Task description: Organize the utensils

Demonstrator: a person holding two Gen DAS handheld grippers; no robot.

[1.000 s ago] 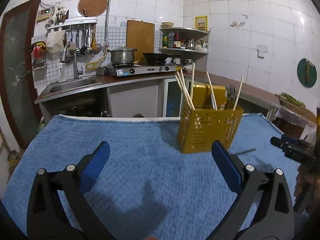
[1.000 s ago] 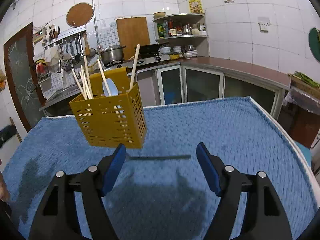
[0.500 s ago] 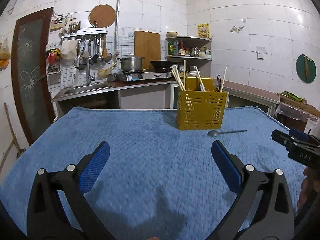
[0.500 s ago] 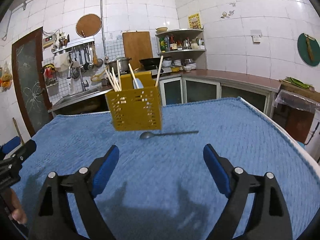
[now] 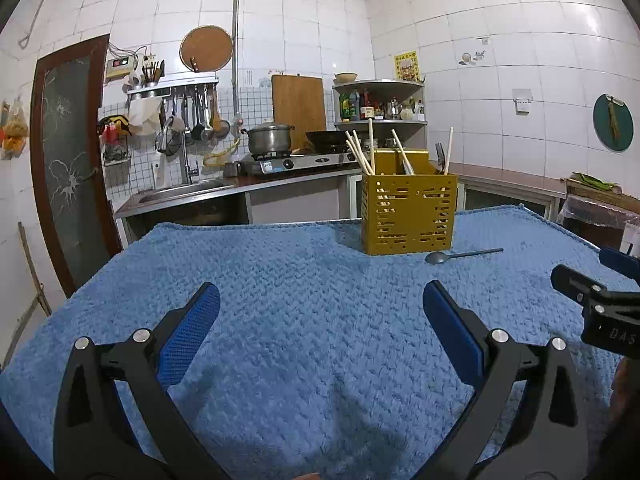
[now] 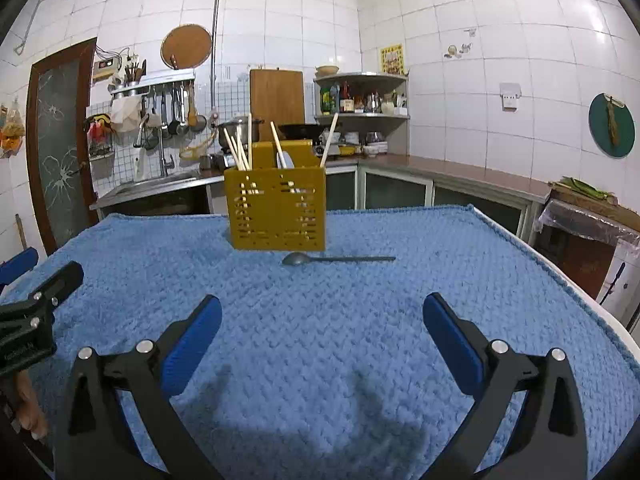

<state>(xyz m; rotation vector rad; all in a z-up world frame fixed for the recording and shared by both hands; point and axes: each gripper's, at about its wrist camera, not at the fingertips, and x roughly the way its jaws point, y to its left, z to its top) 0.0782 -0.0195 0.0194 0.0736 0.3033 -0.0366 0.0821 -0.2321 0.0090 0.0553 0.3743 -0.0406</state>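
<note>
Spoon (image 6: 304, 259) lies flat on the blue-towelled surface (image 6: 360, 340), just in front of the yellow caddy (image 6: 276, 212). Right gripper (image 6: 322, 330) just opened wide — empty; left gripper (image 5: 320, 320) wide apart, empty.

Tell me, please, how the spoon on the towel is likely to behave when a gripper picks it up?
The spoon looks like thin metal, so probably stiff and light. It lies flat on the plush towel, so pads may struggle to get under it. Its smooth, narrow handle could slip or pivot.
</note>
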